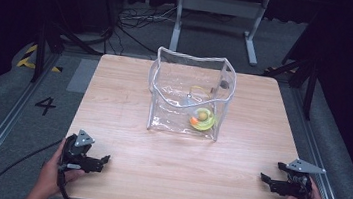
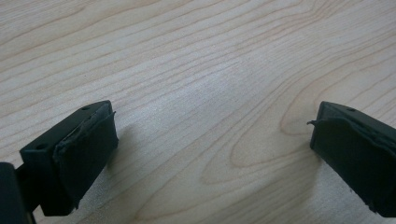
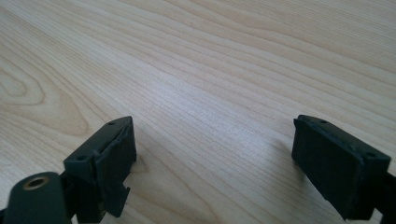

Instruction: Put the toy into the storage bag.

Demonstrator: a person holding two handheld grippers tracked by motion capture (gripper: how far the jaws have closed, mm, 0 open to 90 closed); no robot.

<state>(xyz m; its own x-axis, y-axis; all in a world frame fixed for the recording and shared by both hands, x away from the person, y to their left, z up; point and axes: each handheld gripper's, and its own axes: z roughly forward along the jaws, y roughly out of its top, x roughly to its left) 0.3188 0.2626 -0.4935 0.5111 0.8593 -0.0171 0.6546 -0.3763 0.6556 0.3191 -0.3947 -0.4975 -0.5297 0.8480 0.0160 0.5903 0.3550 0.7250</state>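
A clear plastic bag [image 1: 190, 93] with white edging stands open-topped at the middle of the wooden table [image 1: 124, 139]. Inside it, at the bottom right, lies a yellow-green ring toy with an orange ball [image 1: 201, 118], plus a thin yellow loop and a small grey piece behind. My left gripper [image 1: 102, 160] rests at the near left of the table, open, jaws pointing right. My right gripper [image 1: 265, 178] rests at the near right, open, jaws pointing left. In the left gripper view the left gripper [image 2: 212, 140] has only bare wood between its jaws; the same goes for the right gripper [image 3: 212, 154] in the right gripper view.
Beyond the table's far edge stand a white frame's legs [image 1: 219, 14] and loose cables [image 1: 138, 19] on the grey floor. A floor marking "4" [image 1: 45, 105] lies left of the table. Metal rails run along both sides.
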